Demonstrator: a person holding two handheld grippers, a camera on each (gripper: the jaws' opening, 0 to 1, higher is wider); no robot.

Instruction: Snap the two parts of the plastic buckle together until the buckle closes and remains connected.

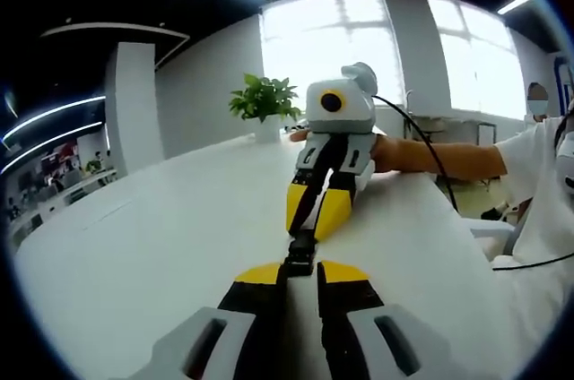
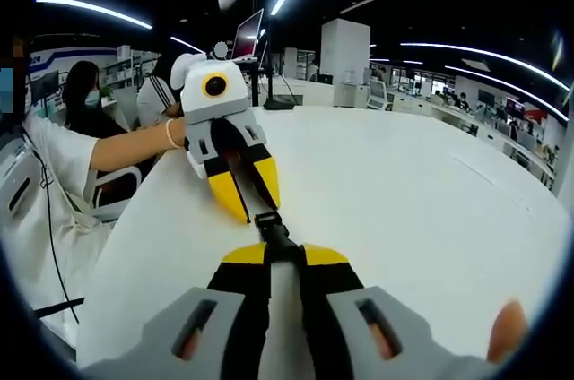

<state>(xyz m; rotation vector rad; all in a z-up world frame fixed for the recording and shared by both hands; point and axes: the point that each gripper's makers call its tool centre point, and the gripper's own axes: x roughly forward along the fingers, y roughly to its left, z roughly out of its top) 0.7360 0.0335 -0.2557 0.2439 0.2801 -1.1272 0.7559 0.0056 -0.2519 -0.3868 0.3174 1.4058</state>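
Observation:
A small black plastic buckle (image 1: 301,253) hangs just above the white table (image 1: 161,246), stretched between the two grippers. My left gripper (image 1: 300,271) rises from the bottom of the left gripper view, its yellow-tipped jaws shut on the buckle's near half. My right gripper (image 1: 314,221) faces it from beyond, shut on the other half. In the right gripper view the same buckle (image 2: 273,235) sits at the tips of my right gripper (image 2: 285,254), and the left gripper (image 2: 251,203) pinches its far end. The two halves touch end to end; I cannot tell whether they are latched.
A person's forearm (image 1: 439,158) reaches in from the right, with a black cable (image 1: 421,133) along it. A potted plant (image 1: 265,104) stands at the table's far edge. In the right gripper view, seated people (image 2: 85,93) and a monitor (image 2: 247,35) lie beyond the table (image 2: 404,183).

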